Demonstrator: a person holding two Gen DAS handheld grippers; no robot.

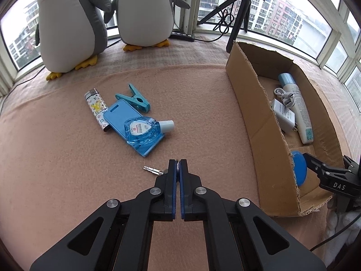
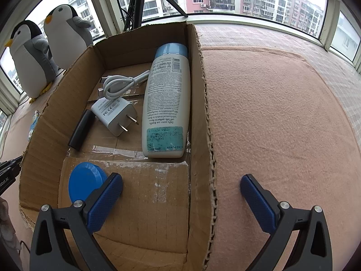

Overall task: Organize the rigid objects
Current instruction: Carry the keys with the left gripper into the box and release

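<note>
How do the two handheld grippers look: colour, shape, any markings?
The left gripper and the right gripper are alike: black angular linkage arms with triangular cut-outs, round silver pivot bolts, and flat fingers faced with blue textured pads. White letters "DAS" mark the right gripper's body in the left wrist view. No sleeves or cables on them show.

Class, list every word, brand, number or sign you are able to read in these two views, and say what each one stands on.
"DAS": on the right gripper's black body, left wrist view.
"KING POWER": upside down on the white bottle; its other print and barcode are too small.
"FC", "CE": marks on the white charger; the rest is blurred.
"obotAI": cut off, on the left gripper's body at the right wrist view's edge.
Blue dropper bottle: red label unreadable.
</note>
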